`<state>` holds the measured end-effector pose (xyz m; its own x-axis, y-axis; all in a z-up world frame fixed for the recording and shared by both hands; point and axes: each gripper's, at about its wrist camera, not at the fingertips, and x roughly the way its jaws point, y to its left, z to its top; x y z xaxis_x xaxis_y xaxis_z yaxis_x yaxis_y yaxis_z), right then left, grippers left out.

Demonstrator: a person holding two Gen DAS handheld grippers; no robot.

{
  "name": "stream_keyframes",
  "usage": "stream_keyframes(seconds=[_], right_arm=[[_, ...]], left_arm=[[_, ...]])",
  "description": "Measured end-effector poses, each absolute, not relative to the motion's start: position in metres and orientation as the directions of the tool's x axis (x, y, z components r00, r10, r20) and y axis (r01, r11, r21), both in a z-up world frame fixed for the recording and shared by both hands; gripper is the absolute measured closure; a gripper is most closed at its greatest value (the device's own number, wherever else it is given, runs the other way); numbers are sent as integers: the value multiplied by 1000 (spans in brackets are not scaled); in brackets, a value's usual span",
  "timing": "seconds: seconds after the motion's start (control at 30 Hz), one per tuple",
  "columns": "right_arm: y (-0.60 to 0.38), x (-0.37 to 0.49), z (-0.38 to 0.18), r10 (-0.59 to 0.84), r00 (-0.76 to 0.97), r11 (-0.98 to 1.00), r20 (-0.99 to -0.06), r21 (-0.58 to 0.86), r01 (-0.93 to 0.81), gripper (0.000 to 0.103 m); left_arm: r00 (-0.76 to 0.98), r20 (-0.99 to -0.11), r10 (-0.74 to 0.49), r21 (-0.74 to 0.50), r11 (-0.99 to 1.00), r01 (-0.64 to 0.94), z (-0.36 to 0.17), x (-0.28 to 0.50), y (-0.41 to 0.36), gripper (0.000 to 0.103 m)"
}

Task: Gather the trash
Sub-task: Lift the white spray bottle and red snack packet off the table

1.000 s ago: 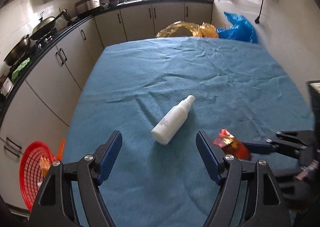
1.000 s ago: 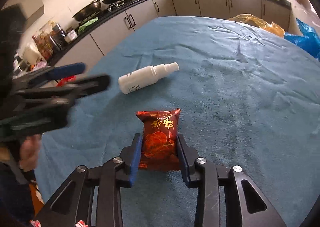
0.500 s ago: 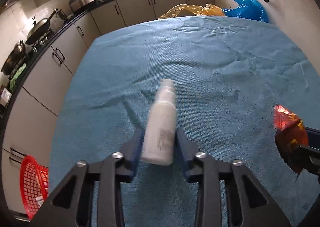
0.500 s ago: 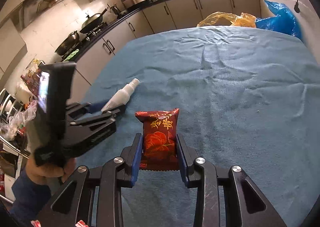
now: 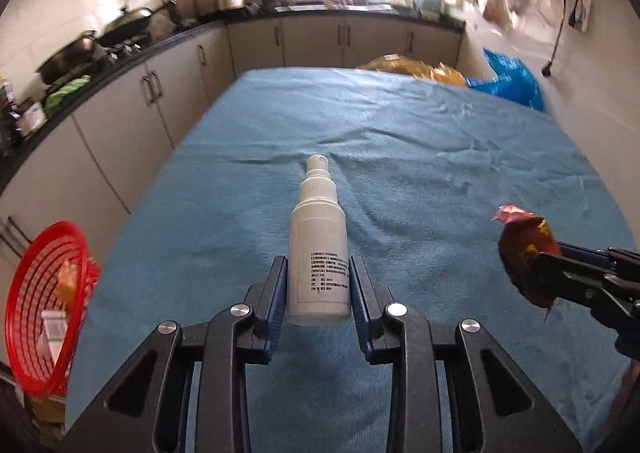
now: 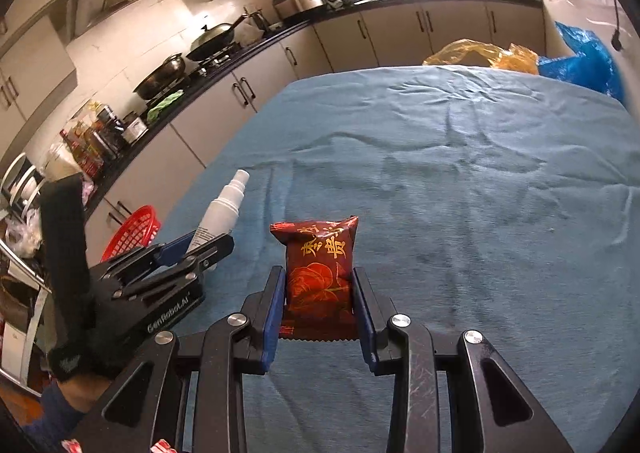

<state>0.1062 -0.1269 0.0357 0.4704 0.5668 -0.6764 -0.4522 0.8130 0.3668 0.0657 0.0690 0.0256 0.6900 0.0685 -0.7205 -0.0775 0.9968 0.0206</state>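
Your left gripper [image 5: 319,285] is clamped on a white spray bottle [image 5: 318,253]; both blue pads press its lower body, and the nozzle points away toward the top of the frame. The bottle sits at centre frame, lifted clear of the blue cloth [image 5: 420,157] that covers the table.

Your right gripper [image 6: 319,301] is clamped on a red snack packet [image 6: 320,267] with gold characters; the pads grip its lower half, and the crimped upper edge stands above them at centre frame. In the left wrist view the same packet [image 5: 524,253] shows at the right edge, held in the other tongs.

A red basket [image 5: 44,301] stands off the table's edge at lower left of the left wrist view, with some items inside, too blurred to name. In the right wrist view, the basket [image 6: 134,231] appears at mid left, behind the left gripper [image 6: 196,249]. A yellow bag [image 5: 412,67] and a blue bag [image 5: 510,81] lie beyond the table's far edge, upper right.
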Motion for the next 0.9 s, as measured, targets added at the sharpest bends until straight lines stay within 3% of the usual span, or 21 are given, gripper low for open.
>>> stream_keyframes(seconds=[0.13, 0.9], right_arm=[[-120, 102, 34, 556, 492, 819, -670, 340, -463, 68], [-117, 102, 27, 545, 503, 824, -671, 318, -469, 68]], left_arm=[[732, -671, 116, 49, 992, -112, 29, 57, 68, 74], [781, -599, 176, 110, 984, -137, 37, 43, 63, 74]])
